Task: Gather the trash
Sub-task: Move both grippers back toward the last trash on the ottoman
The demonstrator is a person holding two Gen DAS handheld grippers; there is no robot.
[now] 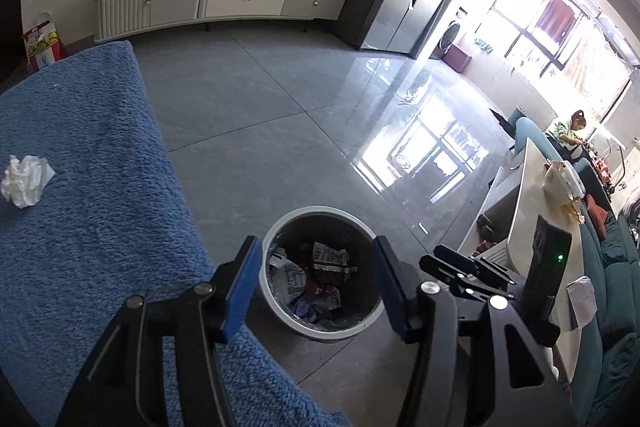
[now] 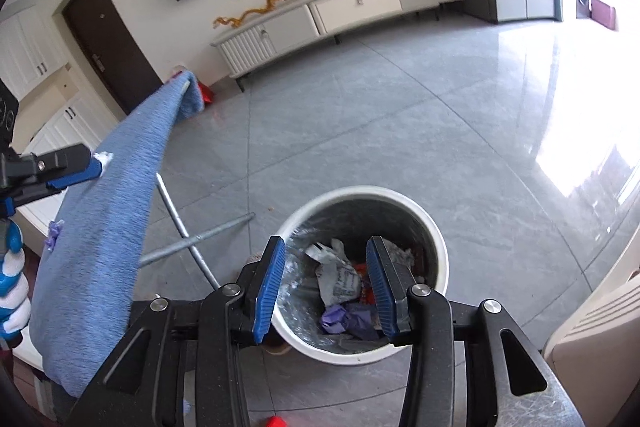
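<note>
A white trash bin [image 1: 280,315] stands on the floor beside the blue-towelled table [image 1: 88,195]; it holds wrappers and a purple wad and also shows in the right wrist view [image 2: 436,247]. A crumpled white tissue [image 1: 26,181] lies on the towel at the left. My left gripper [image 1: 316,287] is open and empty above the table edge, facing the bin. My right gripper [image 2: 326,287] is open and empty right above the bin. In the right wrist view the left gripper [image 2: 90,163] shows at the left, near the tissue [image 2: 105,157]. A small purple scrap [image 2: 54,231] lies on the towel [image 2: 104,227].
A grey tiled floor [image 1: 260,115] surrounds the bin. A white TV cabinet [image 1: 216,3] stands along the far wall. A long table [image 1: 532,227] and a teal sofa [image 1: 616,287] are at the right, with a person seated beyond. Metal table legs [image 2: 188,239] cross left of the bin.
</note>
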